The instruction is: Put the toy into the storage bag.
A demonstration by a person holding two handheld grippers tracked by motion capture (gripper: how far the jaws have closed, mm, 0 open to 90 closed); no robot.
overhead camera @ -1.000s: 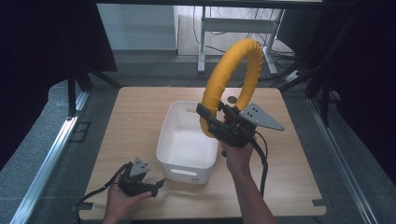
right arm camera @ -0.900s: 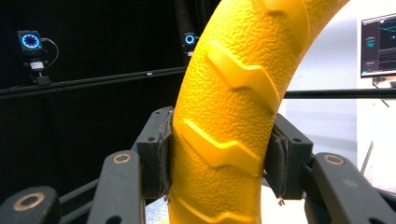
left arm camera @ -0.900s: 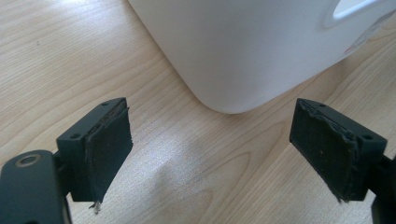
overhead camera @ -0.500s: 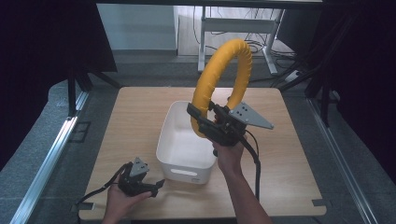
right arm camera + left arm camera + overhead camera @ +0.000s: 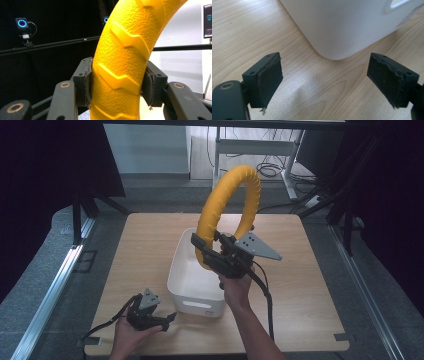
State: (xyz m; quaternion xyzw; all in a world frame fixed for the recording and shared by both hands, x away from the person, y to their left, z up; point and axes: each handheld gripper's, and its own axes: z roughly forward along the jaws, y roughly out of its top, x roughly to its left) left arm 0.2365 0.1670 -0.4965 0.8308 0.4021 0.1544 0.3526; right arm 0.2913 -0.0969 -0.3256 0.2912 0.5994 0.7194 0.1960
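Right gripper [image 5: 206, 251] is clamped on the yellow ring [image 5: 227, 210], jaws pinching the tube from both sides near its lowest arc, so the ring stands upright above the hand with most of its loop overhead. Right gripper view confirms the grip: both pads [image 5: 88, 82] pressed flat against the pebbled, tread-patterned yellow ring [image 5: 125, 57], no gap visible. The ring hangs in the air over the far right part of the white bin [image 5: 192, 270], not touching it; my read is that holding it low on the arc keeps the weight balanced over the jaws and leaves the bottom free to go down into the bin (the loop looks taller than the bin is deep, so it would probably need tipping flat). Left gripper [image 5: 159, 316] rests on the wooden table [image 5: 145, 245] just beside the bin's near left corner, jaws spread wide with nothing between them; the left gripper view looks straight at that rounded corner of the white bin [image 5: 342, 27], likely parked ready to steady it. No brand, label or readable writing on ring, bin or grippers.
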